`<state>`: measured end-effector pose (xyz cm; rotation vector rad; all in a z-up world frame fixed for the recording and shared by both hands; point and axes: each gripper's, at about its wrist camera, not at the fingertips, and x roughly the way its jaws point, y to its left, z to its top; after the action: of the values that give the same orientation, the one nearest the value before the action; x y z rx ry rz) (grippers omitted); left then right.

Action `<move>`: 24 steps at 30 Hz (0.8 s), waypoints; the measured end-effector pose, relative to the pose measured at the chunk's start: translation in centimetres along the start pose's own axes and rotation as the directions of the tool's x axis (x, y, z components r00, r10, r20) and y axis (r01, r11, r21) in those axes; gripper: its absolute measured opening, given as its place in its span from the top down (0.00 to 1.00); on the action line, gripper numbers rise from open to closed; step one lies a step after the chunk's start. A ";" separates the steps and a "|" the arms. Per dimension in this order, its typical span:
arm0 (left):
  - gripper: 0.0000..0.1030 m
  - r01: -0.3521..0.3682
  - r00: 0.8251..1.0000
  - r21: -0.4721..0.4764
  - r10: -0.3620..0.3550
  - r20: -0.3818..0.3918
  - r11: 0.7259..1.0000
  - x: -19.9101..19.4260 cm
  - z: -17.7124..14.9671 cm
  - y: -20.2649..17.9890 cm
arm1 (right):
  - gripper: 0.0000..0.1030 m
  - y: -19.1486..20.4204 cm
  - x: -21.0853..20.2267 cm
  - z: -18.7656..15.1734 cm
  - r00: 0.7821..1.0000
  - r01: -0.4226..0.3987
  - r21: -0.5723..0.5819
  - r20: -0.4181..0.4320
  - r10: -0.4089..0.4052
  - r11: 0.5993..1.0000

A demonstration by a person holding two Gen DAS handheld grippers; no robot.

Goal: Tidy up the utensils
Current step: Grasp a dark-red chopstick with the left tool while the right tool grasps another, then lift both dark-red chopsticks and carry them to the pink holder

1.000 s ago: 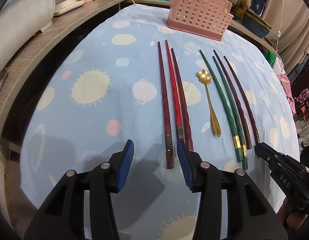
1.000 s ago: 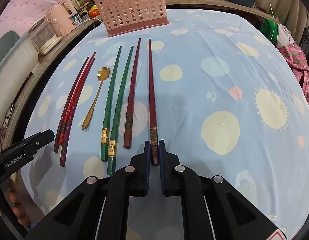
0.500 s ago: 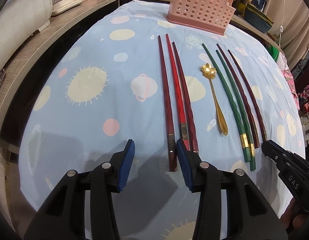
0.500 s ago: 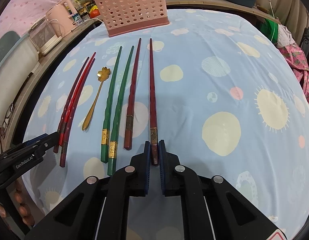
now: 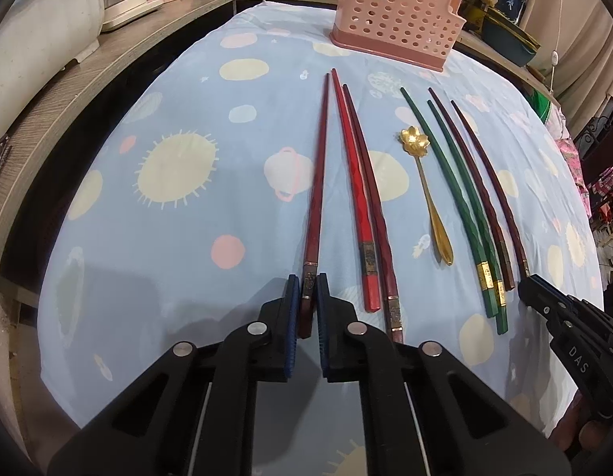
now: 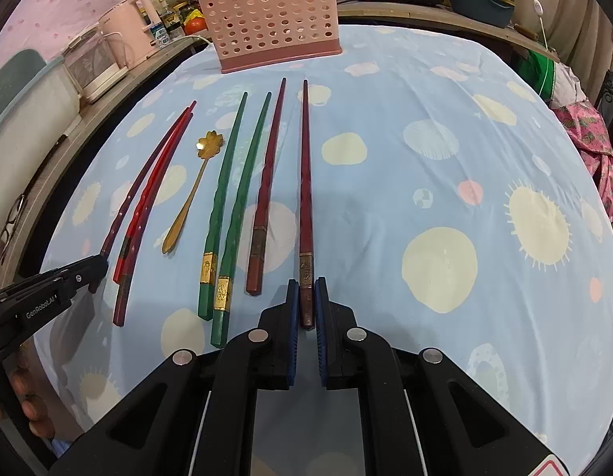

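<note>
Several chopsticks lie side by side on a blue patterned tablecloth point(image 5: 179, 238), with a gold flower spoon point(image 5: 423, 182) among them. My left gripper point(image 5: 307, 283) is shut on the thick end of the leftmost dark red chopstick point(image 5: 316, 182), which rests on the cloth. My right gripper point(image 6: 307, 287) is shut on the thick end of the rightmost dark red chopstick point(image 6: 305, 166), also lying on the cloth. Two green chopsticks point(image 6: 227, 198) lie between. A pink perforated utensil holder point(image 5: 393, 20) stands at the table's far edge; it also shows in the right wrist view point(image 6: 272, 16).
A wooden counter point(image 5: 88, 71) runs along the left with white and pink appliances. Pots and a dark bowl point(image 6: 477, 4) sit behind the holder. The table edge drops off close in front of both grippers.
My left gripper has slid left and closed on the leftmost dark red chopstick; it was open before. My right gripper has stayed shut on its chopstick.
</note>
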<state>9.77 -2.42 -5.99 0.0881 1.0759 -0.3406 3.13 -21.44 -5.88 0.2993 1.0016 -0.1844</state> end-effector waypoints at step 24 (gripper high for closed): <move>0.93 0.041 0.993 -0.073 -0.033 0.111 0.996 -6.3 2.7 2.0 | 0.93 -1.5 -7.6 2.9 0.985 -0.052 0.063 0.167 0.041 0.997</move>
<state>10.02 0.32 0.60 -0.0178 0.9815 -0.3342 1.05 -23.67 1.80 0.3623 0.8246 -0.1974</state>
